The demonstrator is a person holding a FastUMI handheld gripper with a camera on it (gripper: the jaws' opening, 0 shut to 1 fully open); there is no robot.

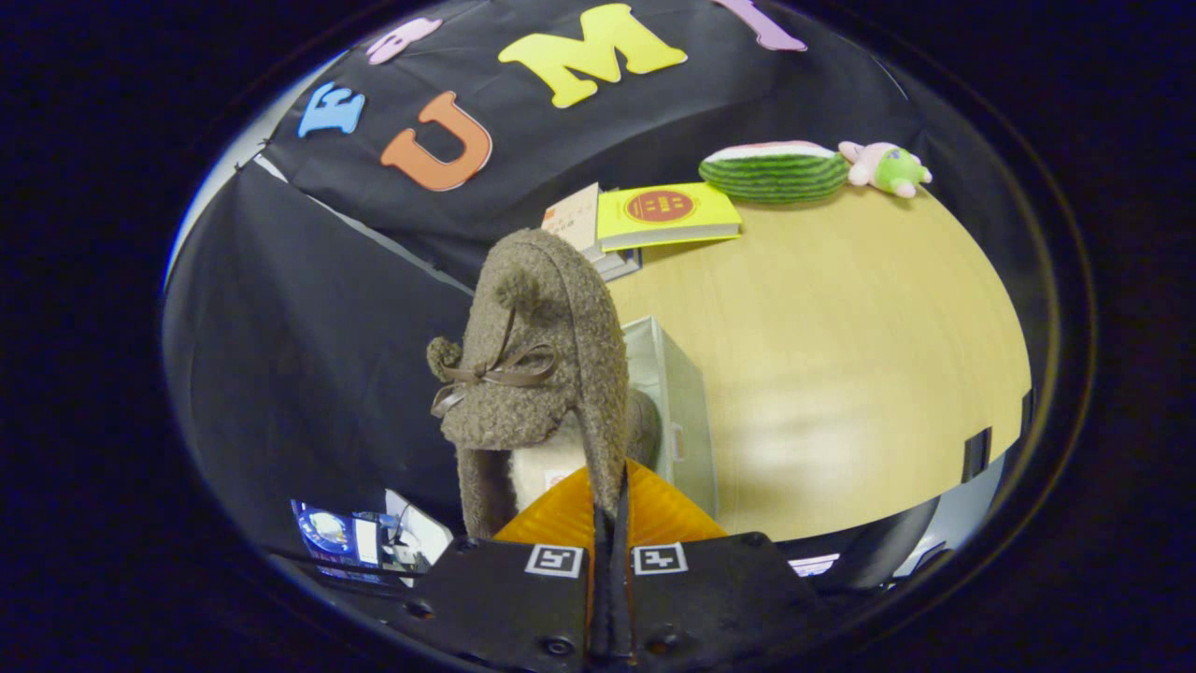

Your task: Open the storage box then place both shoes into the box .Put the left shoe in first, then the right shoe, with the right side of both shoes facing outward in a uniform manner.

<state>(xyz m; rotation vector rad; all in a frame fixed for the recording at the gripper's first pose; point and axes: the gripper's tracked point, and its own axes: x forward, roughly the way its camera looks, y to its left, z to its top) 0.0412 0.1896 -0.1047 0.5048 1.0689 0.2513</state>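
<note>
Clamping a fuzzy shoe [547, 355] by its edge, the tool [609, 509] carries it above the storage box [682, 402]; placing remains.

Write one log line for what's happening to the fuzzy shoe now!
gripper: shut on shoe | shoe: lifted, bow showing | box: just behind shoe, on table | step: carrying shoe

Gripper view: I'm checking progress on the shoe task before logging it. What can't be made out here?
- Storage box: the held shoe covers most of it, so its opening and any contents are hidden.
- Second shoe: whether it sits in the box cannot be told.
- Gripper: the fingers are shut on the shoe's edge; the contact line is too thin to judge.
- Books: cover text too small.
</note>
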